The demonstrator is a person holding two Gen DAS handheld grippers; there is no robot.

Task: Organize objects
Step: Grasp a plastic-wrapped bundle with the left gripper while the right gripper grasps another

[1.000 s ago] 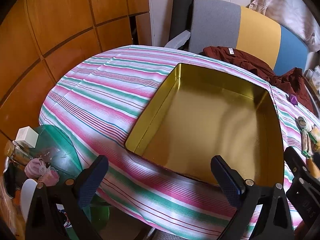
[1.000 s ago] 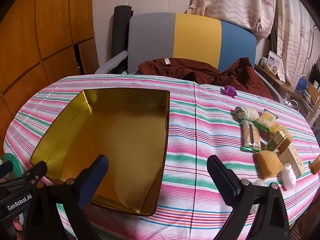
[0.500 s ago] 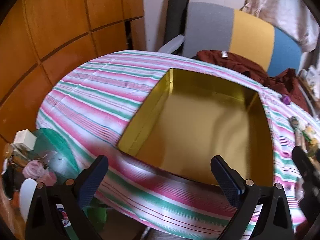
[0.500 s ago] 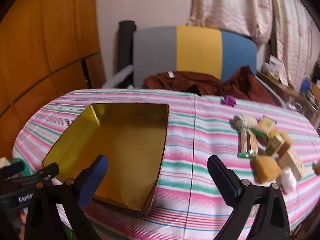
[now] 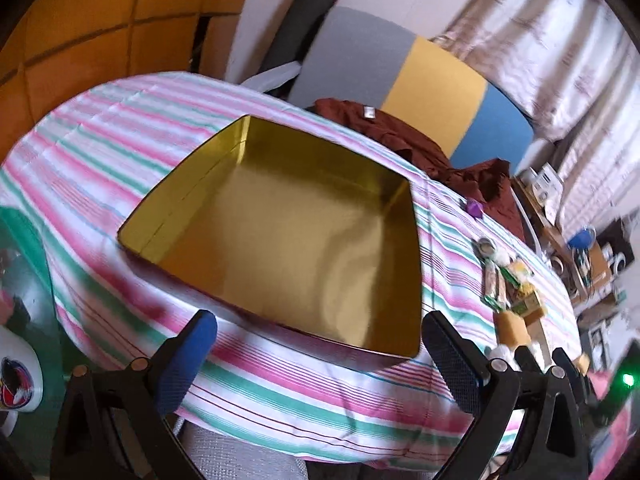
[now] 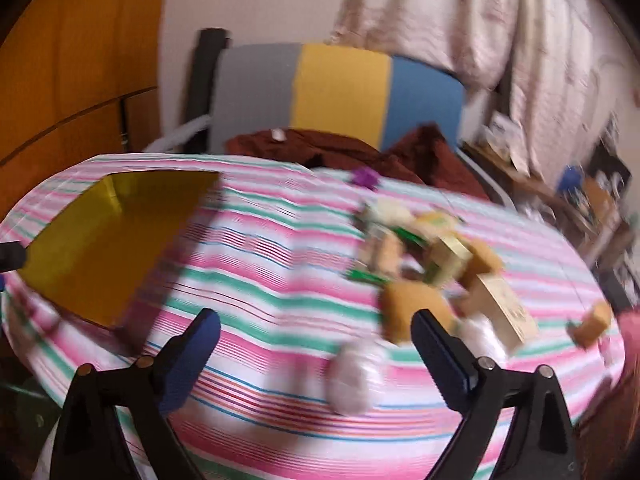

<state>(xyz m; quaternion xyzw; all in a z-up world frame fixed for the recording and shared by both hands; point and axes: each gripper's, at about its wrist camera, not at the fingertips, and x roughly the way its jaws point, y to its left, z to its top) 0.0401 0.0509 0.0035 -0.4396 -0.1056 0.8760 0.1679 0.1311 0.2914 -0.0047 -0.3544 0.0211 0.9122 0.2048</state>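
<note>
An empty gold tin box (image 5: 288,236) sits on the striped tablecloth (image 5: 100,152); it also shows at the left of the right wrist view (image 6: 104,240). A cluster of small packets and yellow sponges (image 6: 432,264) lies on the right of the table, also seen in the left wrist view (image 5: 512,296). A white wrapped item (image 6: 354,376) lies just ahead of my right gripper (image 6: 316,340), which is open and empty. My left gripper (image 5: 320,340) is open and empty at the table's near edge, in front of the box.
A grey, yellow and blue chair back (image 6: 340,92) with a brown garment (image 6: 340,148) stands behind the table. A small purple object (image 6: 365,178) lies near the far edge. Wooden panels (image 5: 80,20) stand on the left, cluttered shelves (image 5: 592,248) on the right.
Both grippers have swung to the right. The right view now centres on the packets and is motion-blurred; the box has slid to its left. Both stay open.
</note>
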